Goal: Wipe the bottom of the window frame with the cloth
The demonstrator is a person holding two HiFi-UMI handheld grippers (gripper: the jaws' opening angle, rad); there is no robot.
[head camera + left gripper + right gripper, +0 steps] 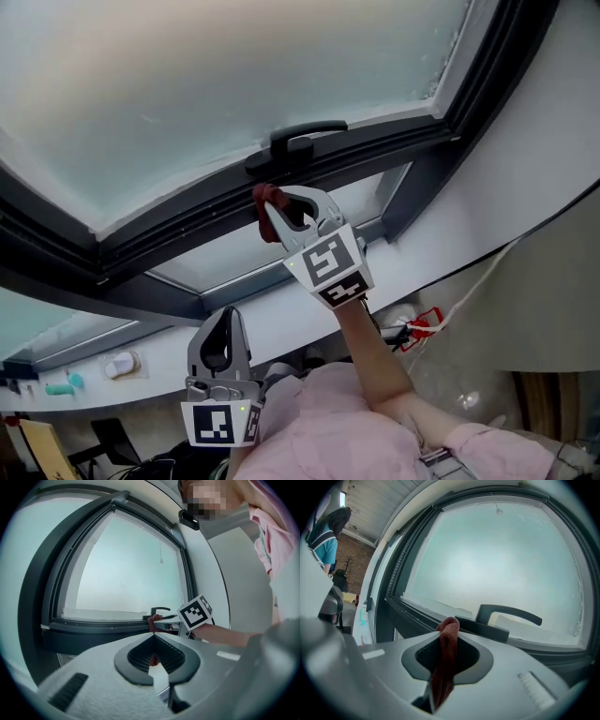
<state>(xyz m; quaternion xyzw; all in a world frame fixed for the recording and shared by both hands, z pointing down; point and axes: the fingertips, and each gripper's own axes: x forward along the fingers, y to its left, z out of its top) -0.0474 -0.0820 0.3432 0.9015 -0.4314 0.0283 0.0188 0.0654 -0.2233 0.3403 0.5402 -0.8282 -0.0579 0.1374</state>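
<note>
Window frame [187,230]: its dark bottom rail crosses the head view on a slant, from the lower left up to the right-hand corner, with the frosted pane [187,84] above it. The black handle [300,139] sits on that rail, right of its middle, its lever pointing toward the right corner.

The right forearm reaches up out of a pink sleeve [375,441], nearly straight. It aims the right claw [277,220] up and to the left at the rail, just under the handle. The left claw [225,323] hangs low by the chest, tips upward, well apart from the frame. Its jaws are pressed together with nothing between them.

Left of the handle the rail runs bare for a long stretch. To the right it soon meets the corner and a dark upright.

The right claw pinches the cloth [445,658], a red-brown strip. The cloth's long axis lies along the jaws, and its bunched end pokes past the tips and meets the rail at the handle's base.

A small teal object [66,382] lies on the white ledge at the lower left.
</note>
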